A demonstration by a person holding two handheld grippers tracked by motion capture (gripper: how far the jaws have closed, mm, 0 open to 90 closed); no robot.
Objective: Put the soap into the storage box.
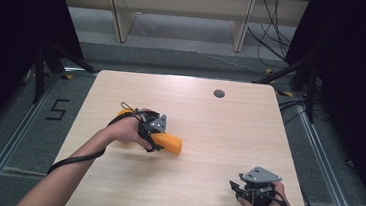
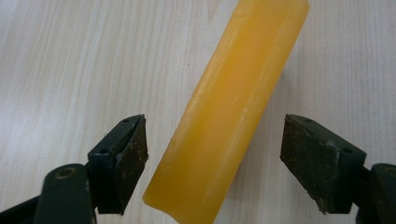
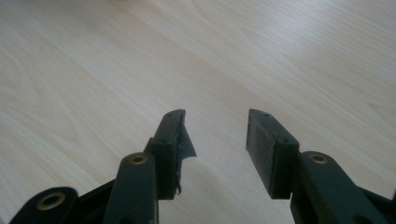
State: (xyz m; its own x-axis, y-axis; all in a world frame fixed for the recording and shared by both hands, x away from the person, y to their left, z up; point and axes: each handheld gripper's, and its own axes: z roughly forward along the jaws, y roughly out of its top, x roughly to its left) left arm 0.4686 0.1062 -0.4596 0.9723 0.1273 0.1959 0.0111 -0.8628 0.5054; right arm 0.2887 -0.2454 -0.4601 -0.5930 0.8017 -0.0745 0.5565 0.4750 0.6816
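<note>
While the orange block (image 1: 167, 143) lies flat on the wooden table (image 1: 228, 132) a little toward nine o'clock of its middle, the left gripper (image 1: 160, 143) hangs over the block's nine-o'clock end. Seen from the left gripper view, the block (image 2: 233, 107) runs from six o'clock up toward one o'clock between the spread jaws, and both pads (image 2: 133, 154) stand clear of its sides, gripping nothing. Down at the table's five o'clock corner the right gripper (image 1: 236, 187) sits in the person's hand; in the right gripper view its jaws stand partly open over bare wood, with nothing between them.
</note>
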